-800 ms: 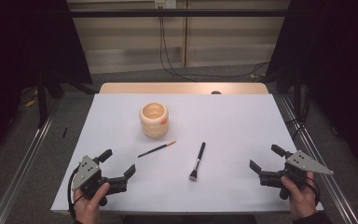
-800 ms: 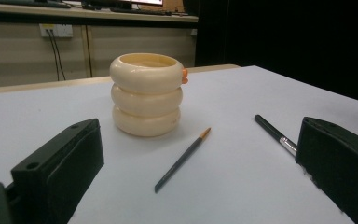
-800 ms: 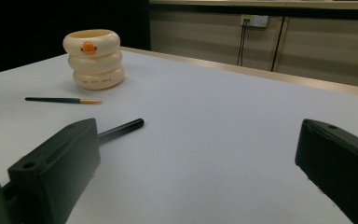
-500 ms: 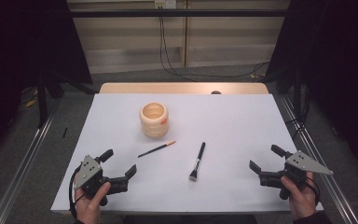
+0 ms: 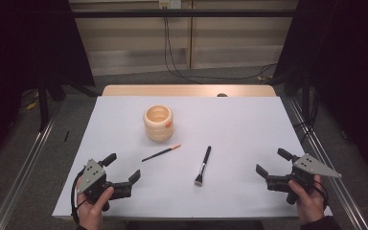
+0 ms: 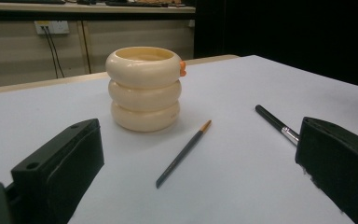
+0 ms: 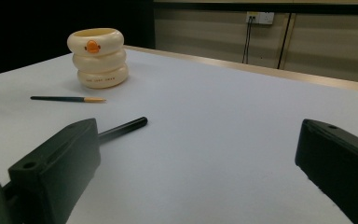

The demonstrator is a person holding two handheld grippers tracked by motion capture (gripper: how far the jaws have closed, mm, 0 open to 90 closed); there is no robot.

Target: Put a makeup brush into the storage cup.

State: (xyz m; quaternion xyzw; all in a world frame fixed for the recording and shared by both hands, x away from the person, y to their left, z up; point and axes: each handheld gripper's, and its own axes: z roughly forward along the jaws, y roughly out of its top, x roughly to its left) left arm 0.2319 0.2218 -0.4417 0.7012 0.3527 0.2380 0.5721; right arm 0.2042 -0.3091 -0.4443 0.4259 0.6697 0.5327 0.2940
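step: nothing picked up yet, left gripper (image 5: 123, 168) and right gripper (image 5: 273, 164) both gaping, empty | thin dark orange-tipped brush (image 5: 161, 153) and black makeup brush (image 5: 202, 165) lie mid-table by cream ringed cup (image 5: 158, 122) | next, I guess: reach in, pinch a handle low; it's flat on the sheet

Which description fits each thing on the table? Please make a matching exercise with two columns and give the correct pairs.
Things:
1. ringed cream holder
2. thin brush
3. black makeup brush
4. left gripper

Descriptions:
a. lies flat, with a silver band above its bristles
b. jaws open, nothing between them, at the near left edge of the white table
c. stands upright and has a small orange mark near its rim
d. lies flat, dark handle with an orange tip

Pairs: 1-c, 2-d, 3-a, 4-b
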